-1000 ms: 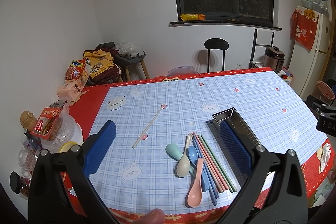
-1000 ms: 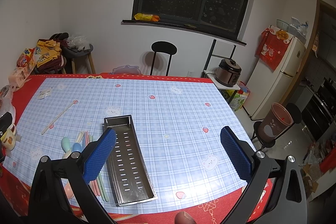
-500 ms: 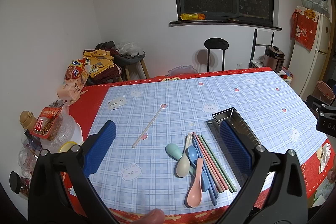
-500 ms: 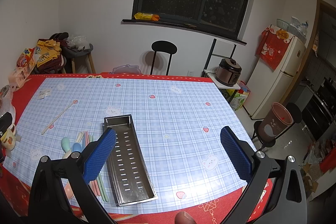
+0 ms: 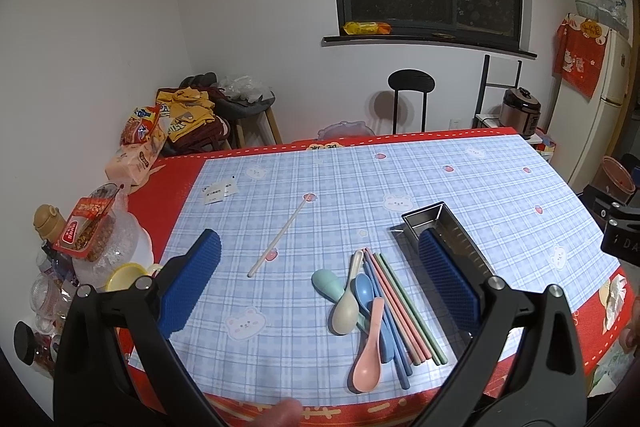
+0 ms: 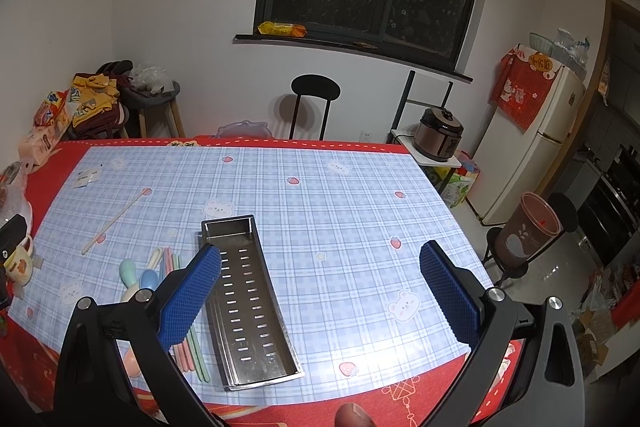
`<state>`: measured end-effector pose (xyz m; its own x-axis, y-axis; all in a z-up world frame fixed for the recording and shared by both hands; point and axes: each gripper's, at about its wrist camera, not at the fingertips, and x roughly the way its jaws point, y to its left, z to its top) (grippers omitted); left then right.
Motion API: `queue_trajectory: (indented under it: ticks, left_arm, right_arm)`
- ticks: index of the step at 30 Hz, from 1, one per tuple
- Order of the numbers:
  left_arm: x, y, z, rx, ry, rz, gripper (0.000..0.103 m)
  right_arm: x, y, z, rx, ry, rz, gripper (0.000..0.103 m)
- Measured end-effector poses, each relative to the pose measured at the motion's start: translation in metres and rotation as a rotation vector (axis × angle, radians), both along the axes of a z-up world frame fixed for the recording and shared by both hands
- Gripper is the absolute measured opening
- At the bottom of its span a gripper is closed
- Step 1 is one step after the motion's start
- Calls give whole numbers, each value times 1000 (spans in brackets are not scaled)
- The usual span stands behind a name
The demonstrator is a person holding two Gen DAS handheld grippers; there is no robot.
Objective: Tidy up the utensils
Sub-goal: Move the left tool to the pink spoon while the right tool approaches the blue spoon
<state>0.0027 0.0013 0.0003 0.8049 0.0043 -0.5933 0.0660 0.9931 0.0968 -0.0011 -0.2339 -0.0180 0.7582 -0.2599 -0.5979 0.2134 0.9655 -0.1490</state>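
Observation:
A pile of pastel spoons [image 5: 356,301] and several coloured chopsticks [image 5: 404,311] lies on the plaid tablecloth near the front edge. One white chopstick [image 5: 280,241] lies apart to the left. A perforated steel tray [image 6: 248,299] sits right of the pile, empty; its end also shows in the left wrist view [image 5: 436,223]. My left gripper [image 5: 320,281] is open, held above the pile. My right gripper [image 6: 320,287] is open, held above the tray's right side. In the right wrist view the spoons [image 6: 138,277] lie left of the tray.
Jars, a snack box [image 5: 86,229] and a yellow cup crowd the table's left edge. A small white packet [image 5: 220,190] lies at the far left. A black chair [image 6: 314,107], a rice cooker [image 6: 438,139], a fridge and a brown bin [image 6: 524,235] stand beyond the table.

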Motion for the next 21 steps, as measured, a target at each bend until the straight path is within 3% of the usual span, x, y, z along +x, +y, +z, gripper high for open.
queue_trajectory:
  ticks: [9,15,17,21]
  left_arm:
    - [4,-1,-5,-62,49,-84,97]
    - [18,14,-17,-147,127,-112,97]
    - [22,16,-23,-144,135,-121,97]
    - [27,17,-43,-59,128,-125,97]
  right_arm:
    - [2,0,-4,43,19,30,97]
    - [12,0,-11,137,51,118,97]
    - [19,4,-19,143,79,156,97]
    - [37,18,-41,160,147,250,97]
